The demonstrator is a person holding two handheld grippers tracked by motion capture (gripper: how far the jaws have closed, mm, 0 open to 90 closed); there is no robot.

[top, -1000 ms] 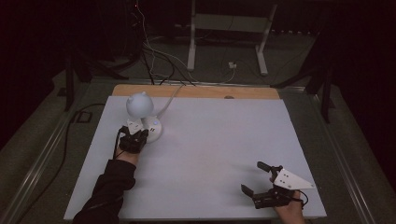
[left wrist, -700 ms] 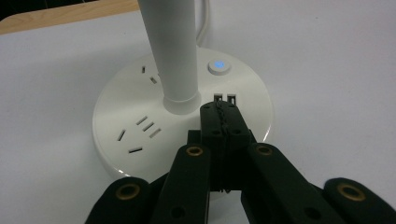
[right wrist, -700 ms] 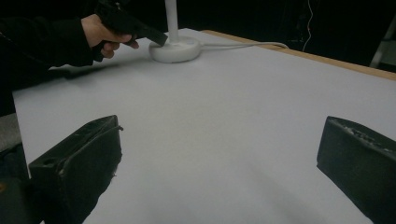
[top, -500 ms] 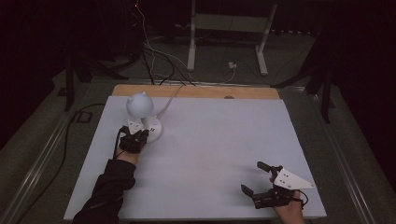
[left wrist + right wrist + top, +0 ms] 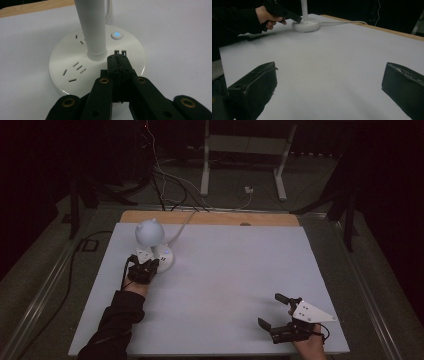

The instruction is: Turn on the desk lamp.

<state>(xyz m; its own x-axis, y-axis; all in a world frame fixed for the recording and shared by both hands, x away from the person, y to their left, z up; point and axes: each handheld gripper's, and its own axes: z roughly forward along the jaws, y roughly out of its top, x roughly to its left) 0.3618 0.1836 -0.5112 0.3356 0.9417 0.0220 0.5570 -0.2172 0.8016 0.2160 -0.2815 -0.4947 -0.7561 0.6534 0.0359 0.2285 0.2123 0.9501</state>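
We see a white lamp [image 5: 150, 232] standing at about ten o'clock on the white surface [image 5: 225, 285], its round base [image 5: 75, 75] carrying socket slots, two small ports and a lit blue button [image 5: 117, 35]. A white cord [image 5: 182, 222] runs from the base toward the wooden strip [image 5: 210, 218] at twelve o'clock.

Our left gripper [image 5: 117, 58] rests its tip on the top of the base, just in front of the two ports and beside the lamp's upright stem [image 5: 93, 27]; its jaws are pressed together with nothing between them. In the right gripper view, a hand [image 5: 268, 16] holds that gripper against the base.

Our right gripper [image 5: 273, 311] sits at about five o'clock, well apart from the lamp, low over bare surface. Its jaws are spread wide and hold nothing.
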